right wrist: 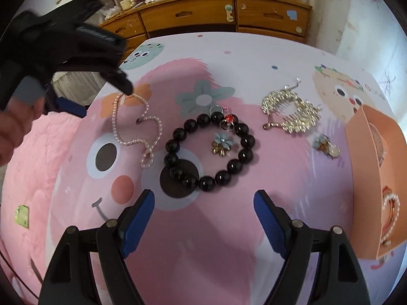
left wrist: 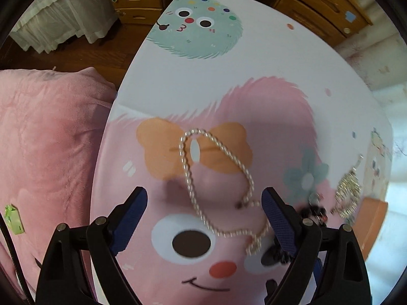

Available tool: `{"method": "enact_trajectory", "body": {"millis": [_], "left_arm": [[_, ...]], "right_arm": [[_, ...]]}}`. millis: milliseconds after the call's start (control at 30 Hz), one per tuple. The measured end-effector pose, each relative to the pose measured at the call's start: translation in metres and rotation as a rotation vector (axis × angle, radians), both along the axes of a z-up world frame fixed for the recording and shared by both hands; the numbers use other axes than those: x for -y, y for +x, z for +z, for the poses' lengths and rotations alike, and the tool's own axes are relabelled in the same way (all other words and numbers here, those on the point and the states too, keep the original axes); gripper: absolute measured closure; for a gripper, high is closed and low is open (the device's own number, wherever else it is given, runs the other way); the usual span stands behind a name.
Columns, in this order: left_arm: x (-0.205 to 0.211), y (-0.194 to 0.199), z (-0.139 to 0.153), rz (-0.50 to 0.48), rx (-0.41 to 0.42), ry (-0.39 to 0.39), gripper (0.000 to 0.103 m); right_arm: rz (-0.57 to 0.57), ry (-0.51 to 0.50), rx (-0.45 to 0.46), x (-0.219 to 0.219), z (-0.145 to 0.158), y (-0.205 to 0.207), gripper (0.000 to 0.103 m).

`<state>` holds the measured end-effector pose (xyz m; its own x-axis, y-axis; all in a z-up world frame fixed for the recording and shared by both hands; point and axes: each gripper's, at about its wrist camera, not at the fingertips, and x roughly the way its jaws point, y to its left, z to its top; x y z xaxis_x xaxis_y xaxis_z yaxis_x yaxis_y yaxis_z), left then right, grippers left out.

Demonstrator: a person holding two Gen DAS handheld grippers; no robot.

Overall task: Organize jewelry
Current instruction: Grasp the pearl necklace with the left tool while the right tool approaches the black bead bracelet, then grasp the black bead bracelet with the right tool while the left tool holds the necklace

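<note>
A pearl necklace [left wrist: 216,178] lies in loops on the cartoon-printed table cover; it also shows in the right wrist view [right wrist: 138,129]. My left gripper [left wrist: 204,203] is open just above it, jaws either side of the strand. In the right wrist view the left gripper [right wrist: 119,81] hovers over the necklace's far loop. My right gripper [right wrist: 203,203] is open and empty, just short of a black bead bracelet [right wrist: 208,150]. Inside the bracelet lies a blue flower earring [right wrist: 222,143]; a ring [right wrist: 227,122] rests on its far side. A gold hair comb [right wrist: 292,111] lies further right.
An orange box [right wrist: 376,178] holding pearl pieces stands at the right edge. A second flower earring [right wrist: 326,145] lies beside it. A pink blanket [left wrist: 45,139] is left of the table. Wooden drawers [right wrist: 203,15] stand behind.
</note>
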<state>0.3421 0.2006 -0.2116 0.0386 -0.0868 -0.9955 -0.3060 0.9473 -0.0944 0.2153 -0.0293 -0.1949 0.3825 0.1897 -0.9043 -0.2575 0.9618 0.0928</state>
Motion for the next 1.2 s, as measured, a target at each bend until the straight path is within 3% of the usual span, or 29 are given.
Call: {"method": "enact_trajectory", "body": {"millis": [333,533,800,933,1000,1033,1067,1167,1200], "left_arm": [[0.016,0.008,-0.022,-0.044,0.009,0.054,0.017],[0.048,0.003,-0.016,-0.232,0.058,0.082,0.026],[0.08,-0.044,-0.011,-0.502,0.081,0.076,0.032],[0.083,-0.064,-0.005,-0.578,0.126,0.075,0.053],[0.081,-0.074,-0.002,-0.593,0.146,0.07,0.07],[0.078,-0.078,-0.001,-0.593,0.15,0.065,0.087],[0.075,-0.08,0.0,-0.584,0.144,0.05,0.096],[0.063,-0.082,0.0,-0.51,0.111,-0.068,0.097],[0.061,-0.083,0.001,-0.491,0.105,-0.087,0.097]], "right_arm": [[0.078,-0.05,0.04,-0.015,-0.006,0.003,0.022],[0.086,-0.084,0.051,-0.017,-0.01,0.006,0.022],[0.084,-0.103,0.088,-0.015,-0.017,0.014,0.022],[0.093,-0.093,0.111,-0.016,-0.018,0.015,0.022],[0.098,-0.09,0.122,-0.017,-0.018,0.014,0.022],[0.1,-0.088,0.128,-0.018,-0.019,0.014,0.022],[0.101,-0.087,0.132,-0.017,-0.019,0.014,0.022],[0.119,-0.08,0.148,-0.018,-0.019,0.014,0.028],[0.13,-0.076,0.154,-0.018,-0.018,0.013,0.041]]}}
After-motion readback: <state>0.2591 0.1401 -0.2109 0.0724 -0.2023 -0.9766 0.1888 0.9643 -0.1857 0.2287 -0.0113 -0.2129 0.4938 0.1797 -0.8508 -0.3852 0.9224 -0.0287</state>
